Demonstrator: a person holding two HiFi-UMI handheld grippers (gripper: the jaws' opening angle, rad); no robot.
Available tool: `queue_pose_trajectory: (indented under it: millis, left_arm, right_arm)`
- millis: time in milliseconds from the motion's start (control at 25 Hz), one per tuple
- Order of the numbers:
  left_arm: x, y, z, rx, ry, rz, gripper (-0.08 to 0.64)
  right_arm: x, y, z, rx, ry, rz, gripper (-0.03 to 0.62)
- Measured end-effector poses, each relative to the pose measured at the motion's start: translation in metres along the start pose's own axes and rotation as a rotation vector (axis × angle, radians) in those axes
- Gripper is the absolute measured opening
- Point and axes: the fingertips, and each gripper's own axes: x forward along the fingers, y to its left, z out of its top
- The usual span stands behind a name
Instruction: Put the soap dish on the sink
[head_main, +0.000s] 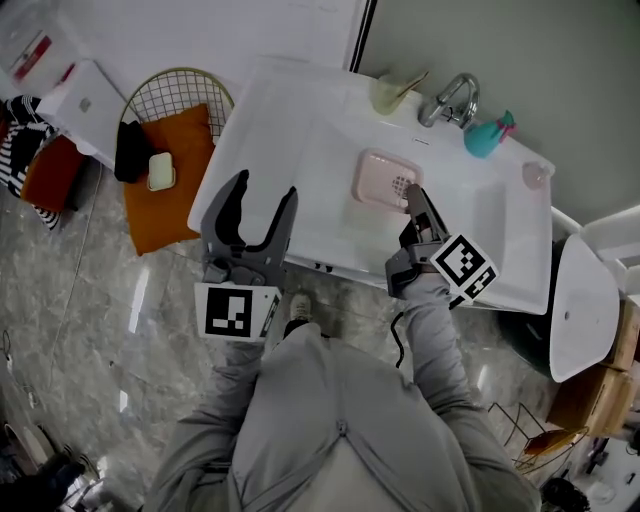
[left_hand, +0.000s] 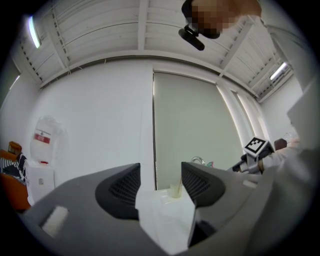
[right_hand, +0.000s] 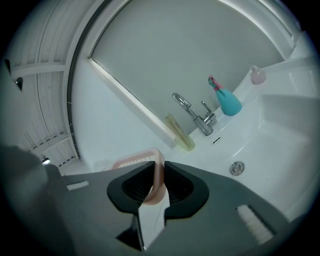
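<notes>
The pink soap dish (head_main: 381, 180) hangs over the white sink (head_main: 300, 120), near its middle. My right gripper (head_main: 412, 199) is shut on the dish's near rim. In the right gripper view the pink rim (right_hand: 158, 172) is pinched between the two dark jaws of my right gripper (right_hand: 158, 187), tilted on edge. My left gripper (head_main: 262, 208) stands open at the sink's front left edge with nothing between its fingers. In the left gripper view, my left gripper (left_hand: 160, 186) frames only the white sink corner (left_hand: 165, 215).
A chrome tap (head_main: 452, 100), a teal spray bottle (head_main: 485, 136) and a yellowish cup (head_main: 390, 93) line the back of the sink. A small pink item (head_main: 536, 175) sits at the right rim. A wire basket (head_main: 170, 100) with orange cloth stands at the left; a white stool (head_main: 580, 305) at the right.
</notes>
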Motion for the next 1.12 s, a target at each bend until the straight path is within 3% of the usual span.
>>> queue_pose_trajectory:
  millis: [600, 800, 1120]
  left_arm:
    - [0.015, 0.055, -0.026, -0.020, 0.039, 0.052, 0.281]
    - [0.011, 0.067, -0.032, -0.061, 0.073, 0.083, 0.279]
    - [0.003, 0.084, -0.042, -0.051, 0.079, 0.124, 0.281]
  right_arm:
    - [0.127, -0.044, -0.072, -0.066, 0.164, -0.156, 0.063]
    - [0.154, -0.052, -0.108, -0.094, 0.230, -0.200, 0.063]
    - [0.181, -0.057, -0.146, -0.188, 0.297, -0.253, 0.063]
